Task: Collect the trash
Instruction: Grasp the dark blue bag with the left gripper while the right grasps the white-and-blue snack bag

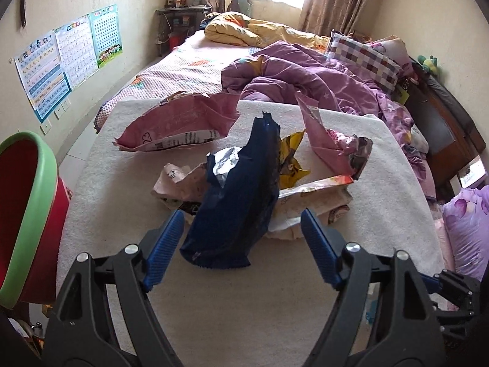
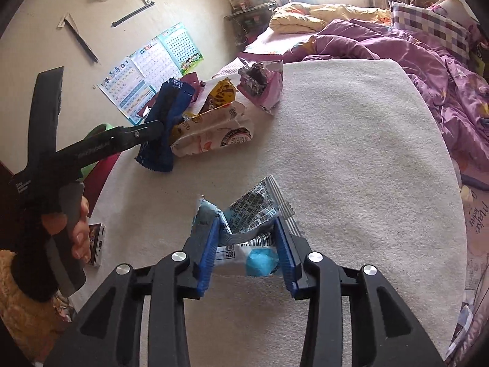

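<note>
1. The right gripper [image 2: 247,246] is clamped on a crumpled white and light-blue wrapper [image 2: 244,223]. Both blue pads press into its sides, and the printed end with the barcode sticks up past the fingertips.

2. The left gripper [image 1: 243,229] is spread wide, with a dark blue wrapper [image 1: 238,202] standing between the fingers. From the left wrist view the pads sit either side of it with a gap, so it's not pinched. In the right wrist view the gripper's black finger crosses in front of that wrapper, and I can't tell if it's touching.

3. You can see the person's left hand [image 2: 71,229] on the grip in the right wrist view, with a dark cuff and a fuzzy yellow sleeve.

4. All this is on a white mat [image 1: 214,305] laid on the bed [image 1: 183,61].

5. The rest of the trash is bunched just behind the dark blue wrapper: a yellow wrapper [image 1: 293,159], a big cream printed bag [image 1: 311,195], a small pale pink one [image 1: 180,183], a large pink bag [image 1: 177,125] lying open toward the far left, and another torn pink one [image 1: 330,140] standing up on the right.

6. A red bin with a green rim [image 1: 27,208] sits at the left edge of the mat, tilted in the left wrist view.

7. Further out there's a purple quilt [image 1: 305,73], a checked pillow [image 1: 363,52], a yellow quilt [image 1: 244,29], and charts on the wall [image 1: 67,55].
</note>
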Motion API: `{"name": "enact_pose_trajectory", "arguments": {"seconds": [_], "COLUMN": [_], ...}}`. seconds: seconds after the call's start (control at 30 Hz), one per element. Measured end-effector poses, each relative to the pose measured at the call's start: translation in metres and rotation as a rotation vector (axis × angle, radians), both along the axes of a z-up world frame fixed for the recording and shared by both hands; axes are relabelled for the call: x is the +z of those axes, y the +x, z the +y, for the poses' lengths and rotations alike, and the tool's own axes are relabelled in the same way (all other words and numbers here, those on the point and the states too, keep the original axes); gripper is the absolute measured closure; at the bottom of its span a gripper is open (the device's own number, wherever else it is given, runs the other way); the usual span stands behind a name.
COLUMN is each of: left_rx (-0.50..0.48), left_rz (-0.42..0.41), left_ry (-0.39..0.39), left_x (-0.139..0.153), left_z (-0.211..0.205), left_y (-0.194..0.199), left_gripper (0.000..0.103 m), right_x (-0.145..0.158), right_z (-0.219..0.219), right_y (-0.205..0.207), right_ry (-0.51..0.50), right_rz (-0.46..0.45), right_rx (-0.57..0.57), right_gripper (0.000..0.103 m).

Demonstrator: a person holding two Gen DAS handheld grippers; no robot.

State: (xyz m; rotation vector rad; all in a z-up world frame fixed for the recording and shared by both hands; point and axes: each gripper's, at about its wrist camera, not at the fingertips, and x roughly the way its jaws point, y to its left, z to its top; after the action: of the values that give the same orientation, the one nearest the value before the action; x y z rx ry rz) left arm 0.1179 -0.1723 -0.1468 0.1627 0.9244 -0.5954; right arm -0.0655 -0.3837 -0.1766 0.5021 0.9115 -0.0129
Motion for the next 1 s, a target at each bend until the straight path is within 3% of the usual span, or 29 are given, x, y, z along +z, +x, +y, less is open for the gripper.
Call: {"name": "enact_pose_trajectory", "arguments": {"seconds": [0.1, 0.27, 0.5, 0.77, 1.0], "left_rx": [0.014, 0.026, 0.016, 0.025, 0.024], "left_rz": [0.026, 0.034, 0.050, 0.095, 0.067], "left_ry": [0.011, -0.005, -0.030, 0.004, -0.010], "left_x": [-0.009, -0.011, 0.008, -0.010, -0.003], "left_z": [-0.003, 0.006, 0.024, 0.031, 0.038], "left_y": [0.006, -0.004, -0.043, -0.056, -0.060], "left_gripper": [0.051, 0.061, 0.059, 0.054, 0.037], "right_x": [0.001, 0.004, 0.000, -0.013, -0.012], "right_z": [-0.005, -0.015, -0.016, -0.001, 0.005], "right_y": [-0.004, -0.007, -0.003, 0.006, 0.004], "right_ry": [0.009, 0.034, 0.043, 0.014, 0.033], "right_rz": [-0.010, -0.012, -0.002, 0.055, 0.052], "right_rx": [-0.004, -0.018, -0.017, 0.004, 0.006], "right_gripper": [0.045, 0.044, 0.037, 0.037, 0.037]}}
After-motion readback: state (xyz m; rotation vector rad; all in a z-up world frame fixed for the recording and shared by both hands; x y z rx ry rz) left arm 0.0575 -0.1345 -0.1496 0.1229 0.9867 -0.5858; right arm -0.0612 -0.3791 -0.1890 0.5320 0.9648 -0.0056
